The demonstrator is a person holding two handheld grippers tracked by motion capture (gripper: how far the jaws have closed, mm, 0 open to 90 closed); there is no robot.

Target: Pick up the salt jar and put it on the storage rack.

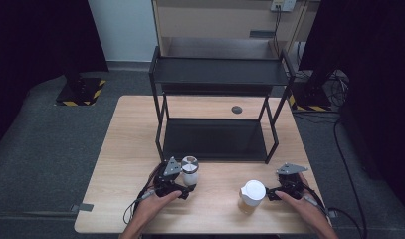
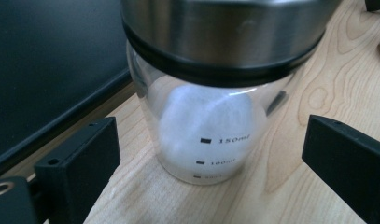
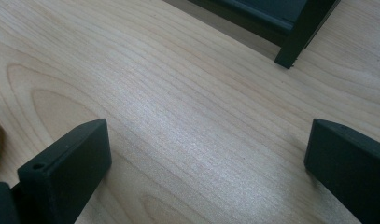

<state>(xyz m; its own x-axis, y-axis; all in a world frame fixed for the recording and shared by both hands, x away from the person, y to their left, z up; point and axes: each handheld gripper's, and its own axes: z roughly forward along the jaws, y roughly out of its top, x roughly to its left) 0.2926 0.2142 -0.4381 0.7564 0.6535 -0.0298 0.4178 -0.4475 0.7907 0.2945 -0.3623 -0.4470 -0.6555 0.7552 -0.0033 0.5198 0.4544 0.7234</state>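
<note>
Glass jar (image 2: 204, 135), a small clear one with a brushed-steel lid, a black seal ring and printed measuring marks, holds white powder and stands upright on the pale wooden table (image 1: 125, 149), just in front of the black metal two-tier shelf rack (image 1: 217, 99). The left gripper (image 1: 182, 186) is drawn up to it with its jaws spread wide, one on each side of the glass body and neither pad touching it, so nothing is gripped yet. The right gripper (image 1: 272, 193) rests near the table's right edge, jaws just as wide and holding nothing, with bare wood between them; a second jar with a white lid (image 1: 252, 195) stands just beside it.

The main risk, as I judge it, lies in how the left jaws close. The body tapers toward the base and the glass is smooth, so a low or off-centre pinch could let it slip down or tip. The steel lid makes it top-heavy. A jaw that nudges one side first could push the jar toward the rack's lower shelf edge.
</note>
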